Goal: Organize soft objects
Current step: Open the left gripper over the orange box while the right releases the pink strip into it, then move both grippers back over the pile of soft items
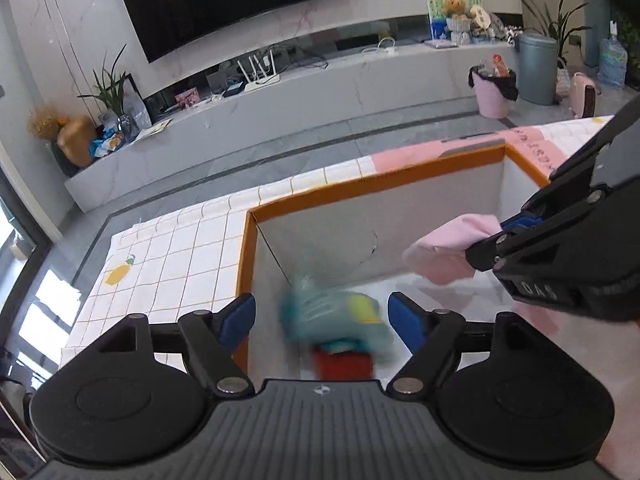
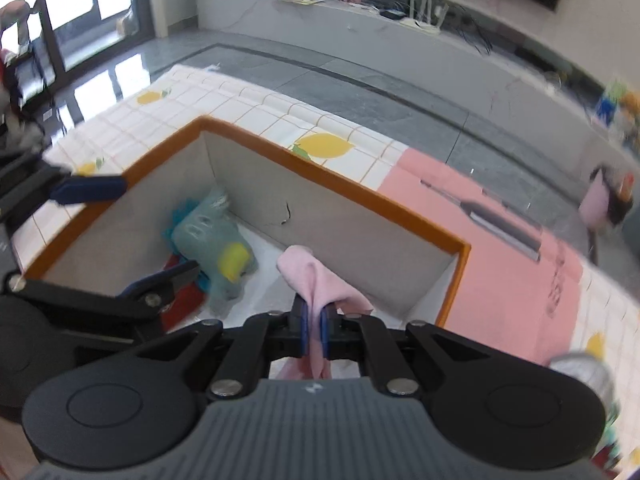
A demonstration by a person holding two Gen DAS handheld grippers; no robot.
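An open box with an orange rim (image 1: 360,190) (image 2: 320,168) stands on the table. Inside lies a teal plush toy with a yellow part (image 1: 336,316) (image 2: 212,240) on top of a red item (image 1: 344,364) (image 2: 184,300). My left gripper (image 1: 322,320) is open and empty, above the box over the blurred plush toy. My right gripper (image 2: 314,328) is shut on a pink cloth (image 2: 316,280) and holds it over the box. The right gripper also shows in the left wrist view (image 1: 504,232), with the pink cloth (image 1: 452,248) hanging from it.
The table carries a white checked cloth with lemons (image 1: 168,256) (image 2: 320,146) and a pink mat (image 2: 508,240) with a dark slim tool (image 2: 500,224) on it. Beyond is grey floor, a TV bench (image 1: 280,92), a pink bin (image 1: 492,92) and a grey bin (image 1: 536,68).
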